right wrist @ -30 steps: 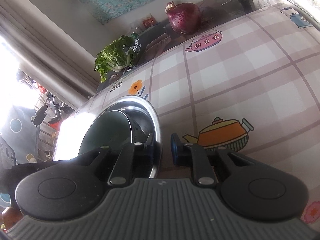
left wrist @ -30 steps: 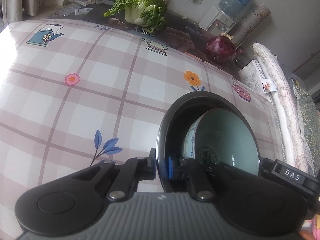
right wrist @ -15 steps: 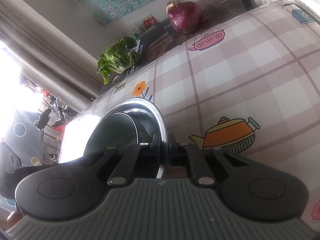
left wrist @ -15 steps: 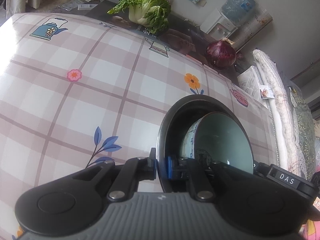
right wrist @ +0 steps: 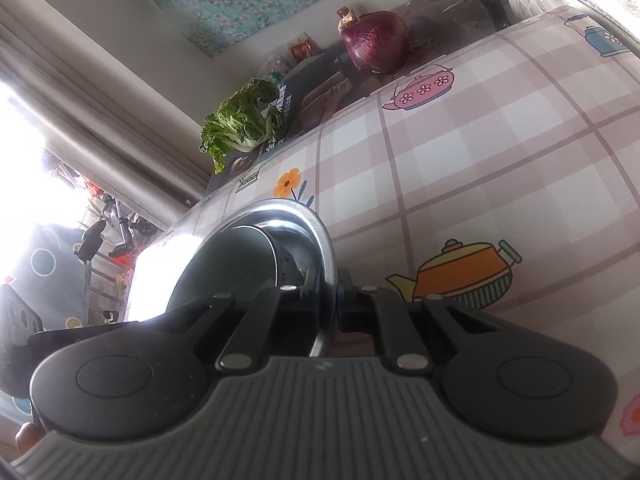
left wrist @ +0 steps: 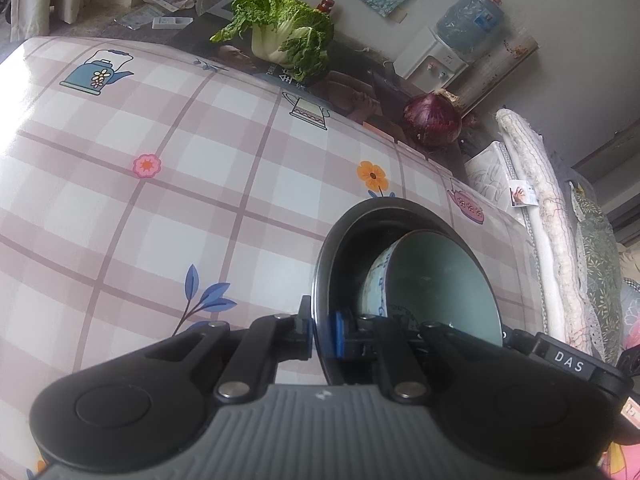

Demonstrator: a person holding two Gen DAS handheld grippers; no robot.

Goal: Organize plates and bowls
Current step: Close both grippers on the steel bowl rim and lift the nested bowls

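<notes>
On the checked tablecloth [left wrist: 168, 208], cabbage [left wrist: 280, 44] and onion [left wrist: 432, 124] behind.

Both wrist views low over tablecloth [left wrist: 168, 208], close, sharing metal bowl [right wrist: 320, 236].

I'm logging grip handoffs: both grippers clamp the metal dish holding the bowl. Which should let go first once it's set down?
Probably the right gripper: it pinches the metal dish rim beside bare tablecloth, a clear retreat. The left gripper reaches inside, close to the bowl.

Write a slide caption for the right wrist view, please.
Right gripper shut on the metal plate rim; a bowl sits inside.
</notes>
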